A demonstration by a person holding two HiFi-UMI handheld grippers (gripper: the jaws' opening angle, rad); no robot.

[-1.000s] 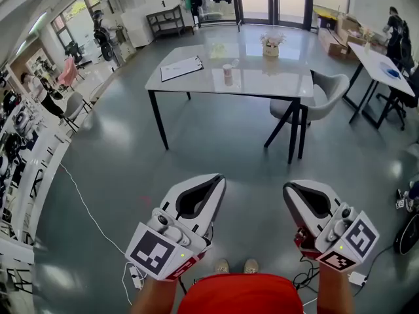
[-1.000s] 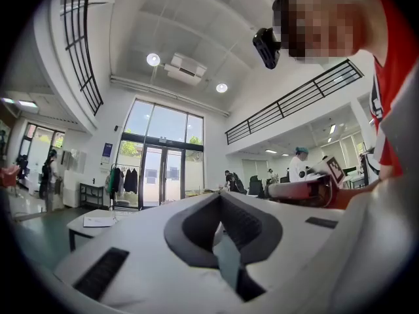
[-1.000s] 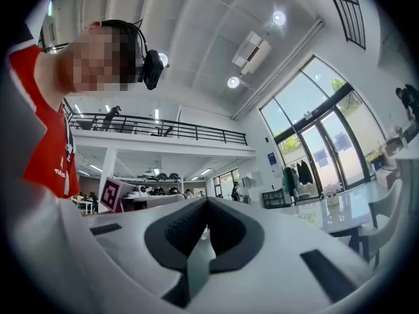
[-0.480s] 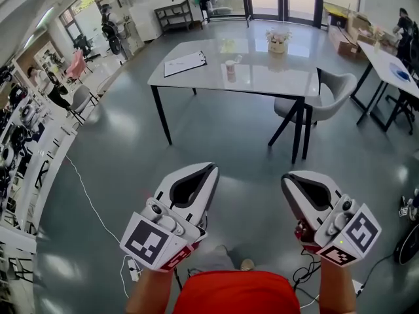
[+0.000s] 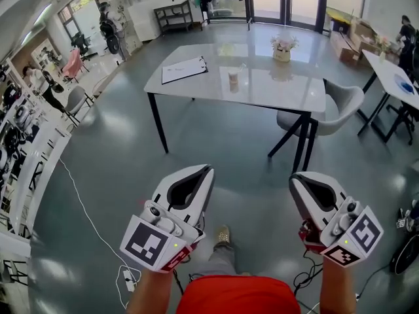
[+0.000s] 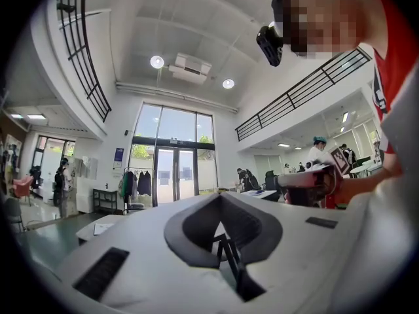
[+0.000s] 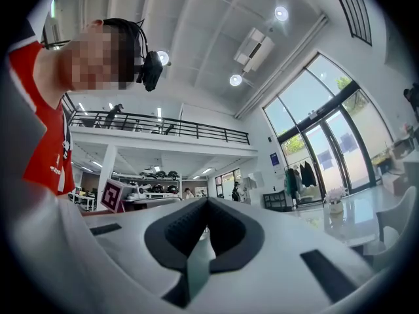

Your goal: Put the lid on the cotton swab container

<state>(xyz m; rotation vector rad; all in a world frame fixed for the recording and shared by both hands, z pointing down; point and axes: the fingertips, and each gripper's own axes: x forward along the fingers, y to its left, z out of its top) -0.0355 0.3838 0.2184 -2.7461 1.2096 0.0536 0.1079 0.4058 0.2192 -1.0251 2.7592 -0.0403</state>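
Down at the left, the white left gripper (image 5: 201, 171) with its black-and-white marker cube is held over the glossy grey floor (image 5: 131, 149). Its fingers are pressed together with nothing between them. Well beyond it stands a rectangular grey-topped desk (image 5: 281, 91) on black legs. A clipboard with a white sheet (image 5: 184, 69) lies at the desk's left end. The small pale cylindrical cotton swab container (image 5: 234, 77) stands upright near the middle, far from both grippers; its lid is too small to tell. A pale pot of flowers (image 5: 282, 47) sits further right. The white right gripper (image 5: 298, 178) also has its 2 fingers closed on nothing. A grey shell chair (image 5: 340, 106) stands at the desk's right end.
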